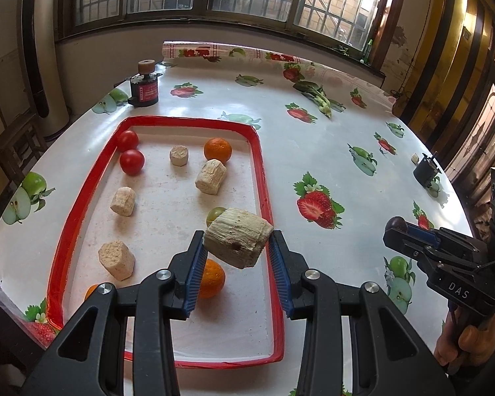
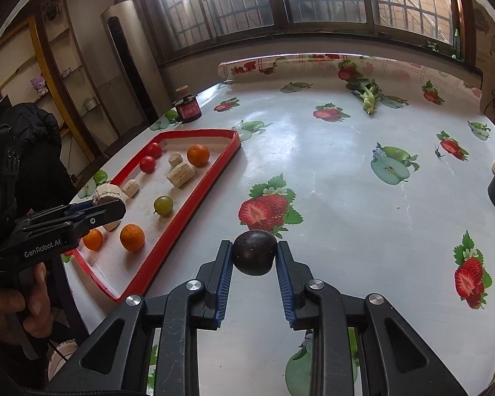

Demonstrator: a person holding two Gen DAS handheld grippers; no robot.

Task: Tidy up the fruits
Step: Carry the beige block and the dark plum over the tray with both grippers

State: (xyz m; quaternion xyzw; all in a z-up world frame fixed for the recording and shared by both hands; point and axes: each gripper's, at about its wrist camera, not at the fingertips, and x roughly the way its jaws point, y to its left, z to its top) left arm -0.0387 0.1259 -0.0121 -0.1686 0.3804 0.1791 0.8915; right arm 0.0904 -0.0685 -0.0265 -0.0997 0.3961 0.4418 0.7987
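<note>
Clenched, both pairs of jaws, each on one item.

Left wrist view. Item: my left gripper [image 1: 237,246], blue pads pressed to either side of a pale fibrous chunk [image 1: 237,241], held tilted above the red-rimmed tray [image 1: 266,198]. Item: green tomato [image 1: 215,214], partly hidden behind the chunk at its 10 o'clock. Item: orange [image 1: 211,278] just below the chunk, on the tray floor. Item: second orange [image 1: 217,149] at the tray's far end, 12 o'clock from my pads. Item: two red tomatoes [image 1: 132,162], touching, at the tray's far left corner. Item: four more pale chunks loose in the tray, one [image 1: 116,260] at 9 o'clock. Item: my right gripper [image 1: 400,231] at 3 o'clock, outside the tray, over the fruit-print tablecloth [image 1: 313,138].

Right wrist view. Item: my right gripper [image 2: 254,257], pads gripping a dark plum [image 2: 254,252], over the tablecloth and clear of the tray [image 2: 181,227], which lies at 10 o'clock. Item: left gripper [image 2: 107,206] at 9 o'clock, chunk [image 2: 107,193] in its grip above the tray. Item: leafy green vegetable [image 2: 368,95] at 1 o'clock, far across the table. Item: dark jar [image 2: 188,107] at 11 o'clock, beyond the tray.
</note>
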